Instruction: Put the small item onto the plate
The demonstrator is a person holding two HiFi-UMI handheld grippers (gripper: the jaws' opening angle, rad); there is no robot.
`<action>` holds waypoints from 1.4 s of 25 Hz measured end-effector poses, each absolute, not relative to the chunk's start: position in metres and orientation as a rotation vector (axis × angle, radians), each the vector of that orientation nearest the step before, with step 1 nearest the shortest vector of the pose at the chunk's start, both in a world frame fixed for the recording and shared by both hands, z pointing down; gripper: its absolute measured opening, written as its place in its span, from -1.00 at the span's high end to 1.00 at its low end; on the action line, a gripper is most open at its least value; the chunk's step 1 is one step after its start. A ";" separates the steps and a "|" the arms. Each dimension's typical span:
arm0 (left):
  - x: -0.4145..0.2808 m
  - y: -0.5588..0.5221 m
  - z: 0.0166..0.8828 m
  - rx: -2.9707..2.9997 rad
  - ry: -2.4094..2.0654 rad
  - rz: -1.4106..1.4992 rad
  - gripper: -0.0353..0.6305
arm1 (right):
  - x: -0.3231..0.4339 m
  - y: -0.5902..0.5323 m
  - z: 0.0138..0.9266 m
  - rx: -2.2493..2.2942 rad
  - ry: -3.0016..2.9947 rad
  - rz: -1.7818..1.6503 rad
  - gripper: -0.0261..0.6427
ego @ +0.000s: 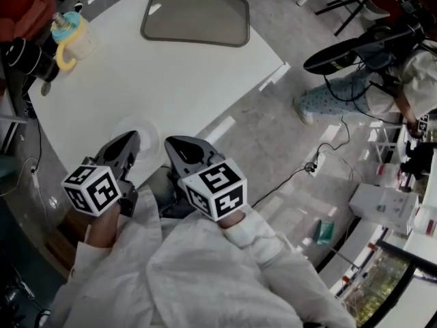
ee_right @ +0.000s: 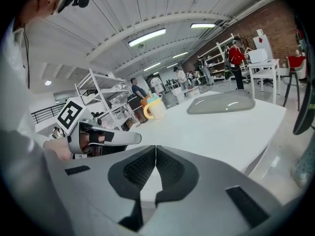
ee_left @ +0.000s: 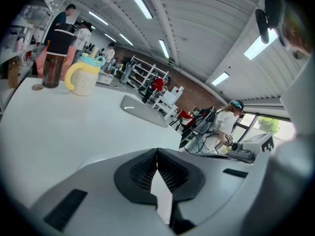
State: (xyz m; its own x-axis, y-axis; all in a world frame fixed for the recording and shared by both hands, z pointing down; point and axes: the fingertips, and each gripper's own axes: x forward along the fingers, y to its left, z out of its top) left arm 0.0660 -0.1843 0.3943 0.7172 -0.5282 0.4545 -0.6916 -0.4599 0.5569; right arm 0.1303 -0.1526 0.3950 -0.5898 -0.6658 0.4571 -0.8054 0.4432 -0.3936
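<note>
Far across the bench (ego: 171, 74) stand a cup (ego: 72, 38) and tray (ego: 196, 17); left tongs (ego: 131, 137) and right tongs (ego: 175, 143), clenched, hang by a plate (ego: 145, 127).

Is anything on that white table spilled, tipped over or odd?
Nothing stands out: the yellow-handled cup stands upright, the grey tray lies flat, and the table shows no spill.

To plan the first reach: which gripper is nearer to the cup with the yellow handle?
Left. The left gripper is at the near edge of the table, far from the cup; the right gripper is beside it, even further.
</note>
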 end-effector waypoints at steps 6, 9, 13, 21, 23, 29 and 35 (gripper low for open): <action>0.046 -0.187 0.397 2.126 -0.952 0.279 0.86 | 0.122 -0.158 0.393 1.291 -2.468 0.947 0.88; 0.038 -0.188 0.401 2.107 -0.961 0.279 0.86 | 0.117 -0.160 0.397 1.276 -2.454 0.953 0.88; 0.027 -0.189 0.409 2.061 -0.980 0.262 0.86 | 0.111 -0.158 0.405 1.256 -2.430 0.972 0.88; 0.004 -0.179 0.431 1.963 -0.996 0.229 0.86 | 0.101 -0.154 0.419 1.242 -2.406 0.993 0.88; 0.000 -0.174 0.438 1.943 -0.992 0.223 0.86 | 0.099 -0.151 0.427 1.230 -2.387 1.032 0.88; -0.012 -0.155 0.459 1.864 -0.995 0.240 0.86 | 0.092 -0.140 0.444 1.211 -2.332 1.118 0.88; -0.032 -0.144 0.480 1.796 -1.018 0.263 0.86 | 0.086 -0.132 0.461 1.197 -2.280 1.153 0.87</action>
